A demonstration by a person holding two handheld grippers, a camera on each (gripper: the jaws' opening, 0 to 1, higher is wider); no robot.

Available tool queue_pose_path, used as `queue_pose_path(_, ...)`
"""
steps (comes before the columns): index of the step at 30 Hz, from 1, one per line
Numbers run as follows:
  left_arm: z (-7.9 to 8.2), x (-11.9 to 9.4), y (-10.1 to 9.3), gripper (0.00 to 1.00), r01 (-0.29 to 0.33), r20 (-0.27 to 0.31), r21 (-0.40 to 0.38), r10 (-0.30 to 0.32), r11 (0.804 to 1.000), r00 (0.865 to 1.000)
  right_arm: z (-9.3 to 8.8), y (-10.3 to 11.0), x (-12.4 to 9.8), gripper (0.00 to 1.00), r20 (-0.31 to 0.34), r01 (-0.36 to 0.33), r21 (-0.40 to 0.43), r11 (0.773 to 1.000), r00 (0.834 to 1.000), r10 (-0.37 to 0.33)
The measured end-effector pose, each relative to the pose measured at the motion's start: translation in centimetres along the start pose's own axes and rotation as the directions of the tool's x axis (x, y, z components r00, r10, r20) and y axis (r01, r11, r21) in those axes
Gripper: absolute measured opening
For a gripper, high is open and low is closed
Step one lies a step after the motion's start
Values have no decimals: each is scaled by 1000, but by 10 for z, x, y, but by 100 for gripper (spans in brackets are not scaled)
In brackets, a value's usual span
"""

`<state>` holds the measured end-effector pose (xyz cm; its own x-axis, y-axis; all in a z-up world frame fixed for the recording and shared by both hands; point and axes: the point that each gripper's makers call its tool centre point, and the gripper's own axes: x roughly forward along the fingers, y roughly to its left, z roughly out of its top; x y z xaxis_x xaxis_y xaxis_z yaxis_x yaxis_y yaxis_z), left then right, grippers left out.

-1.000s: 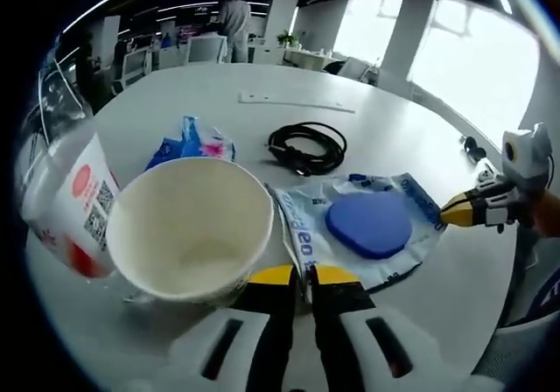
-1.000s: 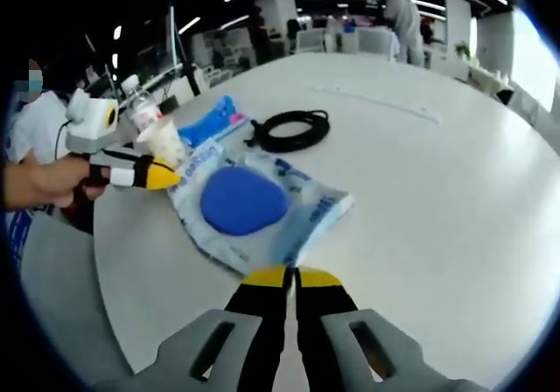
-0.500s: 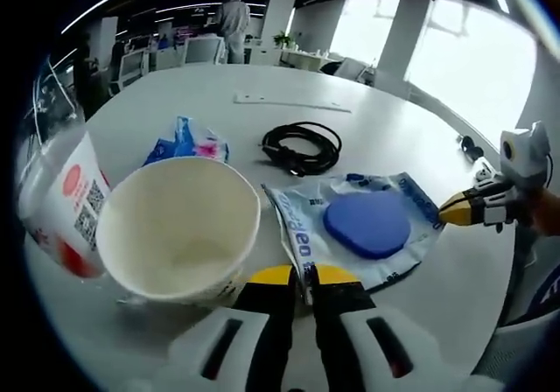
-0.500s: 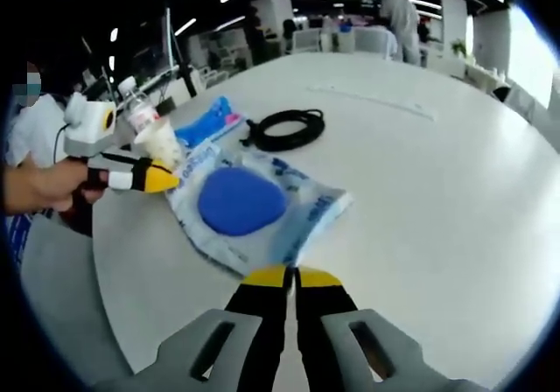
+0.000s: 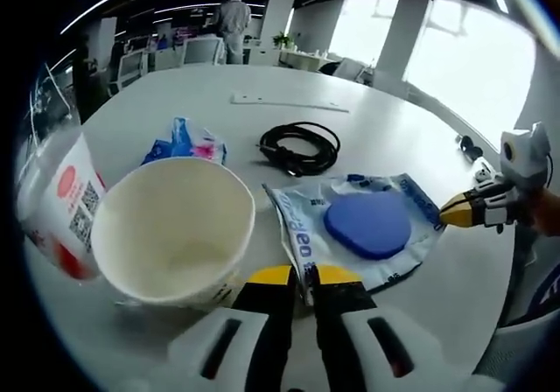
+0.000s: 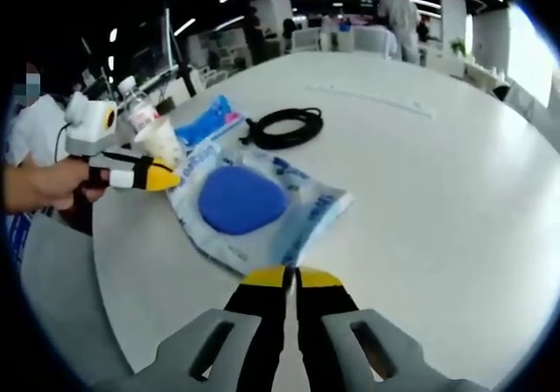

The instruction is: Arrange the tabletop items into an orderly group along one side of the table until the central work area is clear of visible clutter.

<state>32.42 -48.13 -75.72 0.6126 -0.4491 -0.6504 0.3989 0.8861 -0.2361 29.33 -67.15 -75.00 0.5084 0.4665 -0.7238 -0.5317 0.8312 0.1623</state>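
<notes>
Both the left tool (image 5: pixel 297 276) and right tool (image 6: pixel 283 276) are clenched on opposite edges of the plastic bag (image 5: pixel 367 230). Cable (image 5: pixel 302 144), paper cup (image 5: pixel 173 230), and wrapper (image 5: pixel 185 140) sit mid-table (image 6: pixel 437 191), so I'd say barely started.

Both views sit low and close over the round white bench (image 5: pixel 385 129), facing each other across the clear plastic bag holding a blue disc (image 5: pixel 367 226) (image 6: pixel 243 204), just ahead of each pair of tongs.

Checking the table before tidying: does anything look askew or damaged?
Nothing looks damaged or spilled. The plastic bag with the blue pad lies crumpled and skewed, each tool pinching an opposite edge: left tool, right tool. The cable is loosely coiled.
</notes>
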Motion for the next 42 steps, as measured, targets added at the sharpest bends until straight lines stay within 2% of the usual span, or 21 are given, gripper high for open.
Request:
queue_pose_path(7, 1, -3, 1, 15, -14, 7, 20, 14, 1000, 1000, -4, 2, 0, 9, 8, 1, -25, 1000, 1000, -1)
queue_pose_path(18, 2, -10, -5, 25, -5, 9, 39, 5, 999, 1000, 9, 1, -7, 27, 81, 16, -43, 999, 997, -12)
queue_pose_path(25, 0, -16, -13, 27, 21, 15, 49, -22, 999, 1000, 14, 4, -9, 31, 103, 14, -57, 998, 995, -8)
queue_pose_path(27, 2, -20, -14, 27, 17, 20, 80, -19, 997, 1000, 16, 4, -11, 31, 109, 16, -59, 998, 994, -10)
queue_pose_path(31, 3, -26, -14, 29, 21, 31, 75, -23, 997, 999, 20, 6, -15, 33, 124, 19, -65, 998, 992, -11)
queue_pose_path(42, 3, -40, -14, 37, 11, 48, 140, -18, 990, 999, 25, 10, -18, 38, 148, 23, -73, 997, 989, -12)
